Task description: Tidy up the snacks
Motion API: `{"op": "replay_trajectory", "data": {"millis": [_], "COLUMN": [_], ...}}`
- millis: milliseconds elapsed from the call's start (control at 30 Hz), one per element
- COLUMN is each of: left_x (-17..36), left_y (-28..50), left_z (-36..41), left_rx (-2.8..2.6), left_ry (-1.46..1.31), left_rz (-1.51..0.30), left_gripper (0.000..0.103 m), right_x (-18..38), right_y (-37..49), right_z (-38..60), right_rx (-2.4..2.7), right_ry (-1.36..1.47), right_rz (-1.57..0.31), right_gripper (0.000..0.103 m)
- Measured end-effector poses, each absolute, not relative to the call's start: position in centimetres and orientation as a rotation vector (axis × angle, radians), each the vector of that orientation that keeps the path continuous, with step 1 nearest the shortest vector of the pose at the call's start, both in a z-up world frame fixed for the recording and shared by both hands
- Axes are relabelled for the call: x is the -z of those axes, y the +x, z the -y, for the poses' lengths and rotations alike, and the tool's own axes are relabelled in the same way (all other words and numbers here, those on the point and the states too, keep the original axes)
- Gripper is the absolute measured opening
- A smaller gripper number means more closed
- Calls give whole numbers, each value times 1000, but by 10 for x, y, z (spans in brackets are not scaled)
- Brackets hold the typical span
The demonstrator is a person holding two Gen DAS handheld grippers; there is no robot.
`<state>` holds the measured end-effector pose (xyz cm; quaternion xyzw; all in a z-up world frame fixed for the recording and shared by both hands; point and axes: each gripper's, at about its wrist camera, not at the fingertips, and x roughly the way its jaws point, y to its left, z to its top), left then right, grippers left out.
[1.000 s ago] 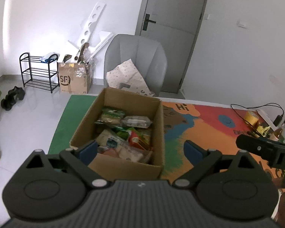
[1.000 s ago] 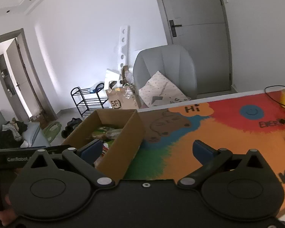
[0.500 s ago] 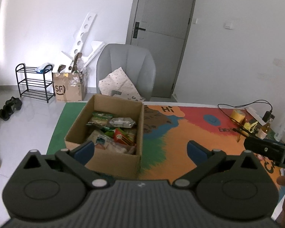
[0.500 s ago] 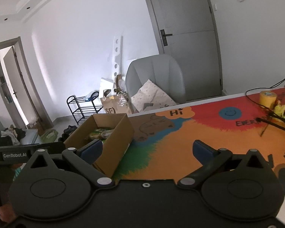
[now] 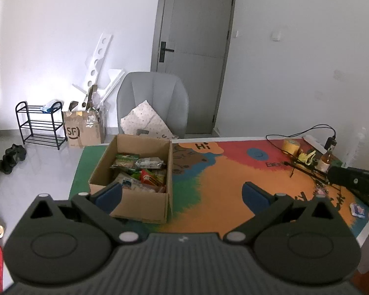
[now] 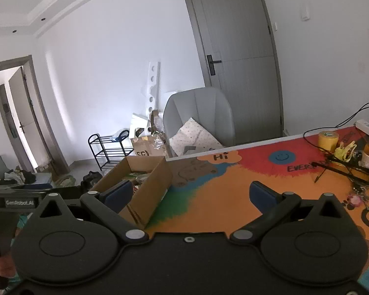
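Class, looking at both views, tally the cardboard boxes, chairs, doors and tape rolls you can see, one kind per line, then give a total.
Cardboard boxes: 2, the snack box and SF box
Chairs: 1, grey chair
Doors: 2, grey door, open door
Tape rolls: 1, yellow tape roll
Total: 6

- The cardboard box [image 5: 140,205] is plain brown corrugated board, matt, with raw-cut flap edges
- The snack packets [image 5: 141,169] inside it are glossy film that catches the light (some clear, some printed)
- The table mat [image 6: 233,186] has a smooth, matt printed surface in bright colours
- The left gripper [image 5: 182,194] has a matt black plastic body, ribbed along its middle, with blue pads [image 5: 254,195] of a dull, rubbery look
- The chair [image 5: 155,98] is grey, smooth-skinned upholstery with stitched seams
- The shoe rack [image 5: 40,124] is thin black metal tube
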<state>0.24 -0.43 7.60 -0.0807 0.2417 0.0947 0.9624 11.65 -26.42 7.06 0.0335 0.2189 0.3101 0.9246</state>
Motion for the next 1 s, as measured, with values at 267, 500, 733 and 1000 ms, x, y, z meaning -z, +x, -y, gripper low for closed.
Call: {"op": "replay_trajectory", "data": {"millis": [267, 500, 733, 1000], "left_x": [-77, -85, -93, -94], "left_y": [-25, -44, -65, -70], "left_z": [7, 14, 20, 15], "left_rx": [-187, -179, -177, -165], "left_ry": [-138, -95, -85, -92], "left_rz": [-475, -452, -432, -437], "left_gripper": [103, 103, 103, 103], "right_x": [-73, -74, -81, -85], "right_y": [101, 86, 75, 67], "right_z": [275, 294, 306, 310], "right_rx": [-641, -602, -641, -657], "right_ry": [-8, -5, 18, 26], "right_rz": [-448, -425, -436, -426], "right_gripper": [103, 103, 103, 103]}}
